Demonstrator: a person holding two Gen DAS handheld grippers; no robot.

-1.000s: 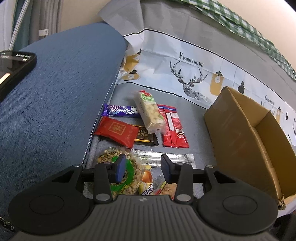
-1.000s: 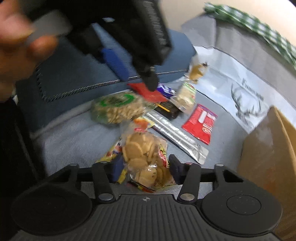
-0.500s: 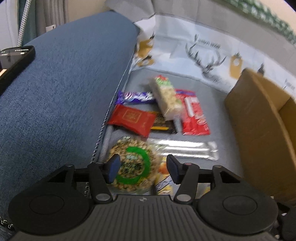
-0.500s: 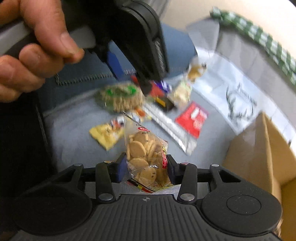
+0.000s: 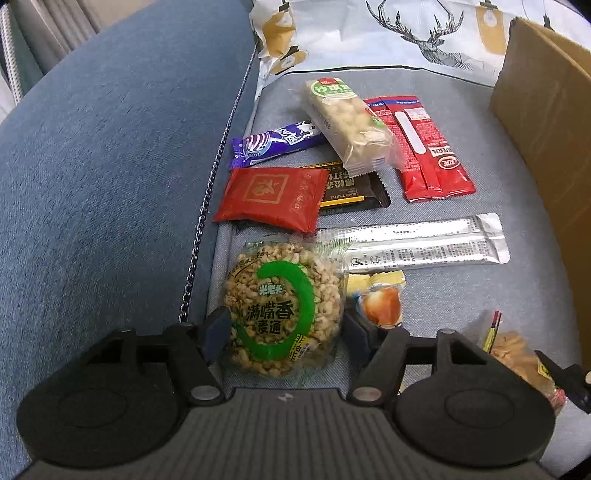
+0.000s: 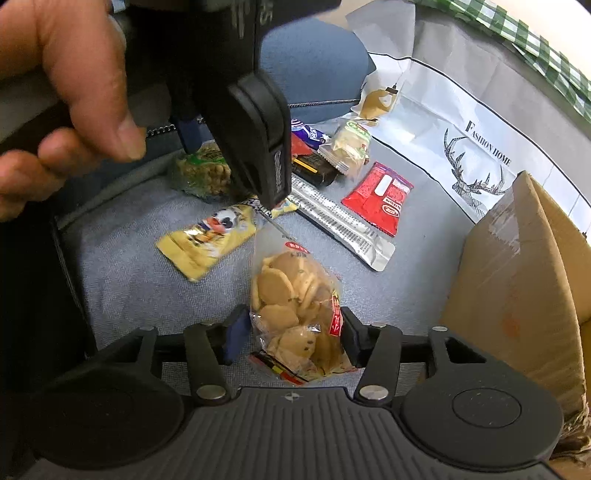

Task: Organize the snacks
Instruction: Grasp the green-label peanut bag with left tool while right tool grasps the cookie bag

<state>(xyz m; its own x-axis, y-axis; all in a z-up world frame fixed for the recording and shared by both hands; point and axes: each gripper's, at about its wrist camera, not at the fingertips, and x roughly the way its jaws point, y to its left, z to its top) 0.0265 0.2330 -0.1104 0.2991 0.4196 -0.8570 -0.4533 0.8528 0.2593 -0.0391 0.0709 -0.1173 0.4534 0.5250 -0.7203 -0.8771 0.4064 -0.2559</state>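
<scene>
Blue cushion (image 5: 110, 177) left; deer-print cloth (image 5: 424, 33) behind; green checked fabric (image 6: 517, 26) beyond.

Between the fingers of the left gripper (image 5: 282, 330) lies a round puffed-grain cake packet (image 5: 282, 310) on the sofa seat (image 5: 436, 295), the armrest (image 5: 110, 166) running along the gripper's left. Ahead of the packet sit a flat sachet (image 5: 271, 197) overlapping a truffle bar (image 5: 351, 190), then a wafer bar (image 5: 277, 142) and a nut bar (image 5: 347, 123). To the right lie a long foil sachet (image 5: 417, 245), twin stick packs (image 5: 424, 146) and a cardboard box (image 5: 546, 129). The right gripper (image 6: 291, 334) brackets a bag of biscuits (image 6: 295, 306), a cartoon-printed packet (image 6: 210, 236) ahead to its left.
</scene>
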